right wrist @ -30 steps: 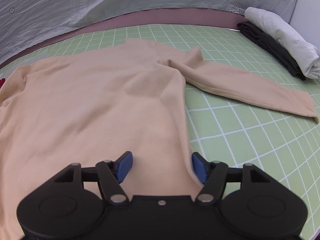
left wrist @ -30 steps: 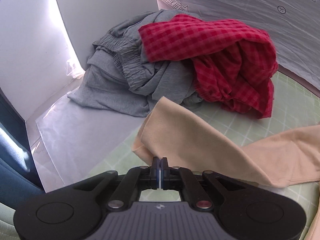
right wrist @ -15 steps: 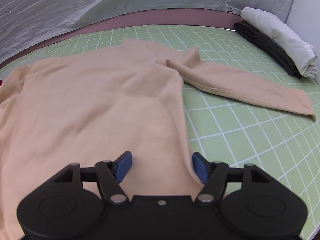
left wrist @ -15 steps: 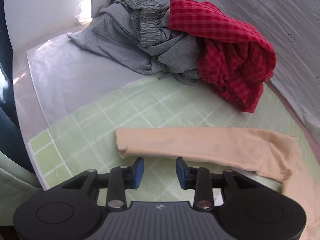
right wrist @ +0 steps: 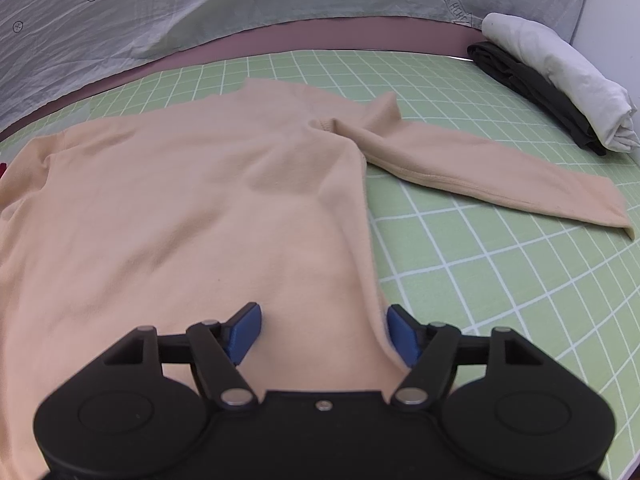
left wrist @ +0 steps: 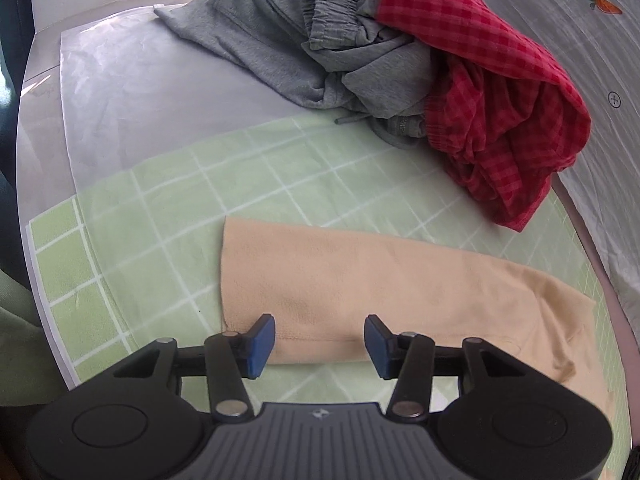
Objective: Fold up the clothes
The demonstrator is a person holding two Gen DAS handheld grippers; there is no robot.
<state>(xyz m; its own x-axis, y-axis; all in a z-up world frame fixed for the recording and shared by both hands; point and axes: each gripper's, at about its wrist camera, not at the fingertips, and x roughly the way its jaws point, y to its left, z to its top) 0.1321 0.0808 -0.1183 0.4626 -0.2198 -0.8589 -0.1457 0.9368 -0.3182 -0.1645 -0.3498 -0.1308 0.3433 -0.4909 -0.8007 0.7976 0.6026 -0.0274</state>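
Peach long-sleeved cotton top (right wrist: 200,208): lay flat, unfolded, on green gridded mat (right wrist: 500,280). Left gripper (left wrist: 319,338) and right gripper (right wrist: 322,330): fingers wide apart, holding nothing. Grey-and-red crumpled heap (left wrist: 400,60) was unfolded; white and black folded garments (right wrist: 552,76) looked done.

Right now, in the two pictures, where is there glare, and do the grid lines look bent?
Left wrist view: strong daylight washes out the white sheet at the top left; the red checked cloth stays sharp. Right wrist view: light is even, with no glare; the lines of the green mat curve toward the edges, which is lens distortion, and the corners are black.
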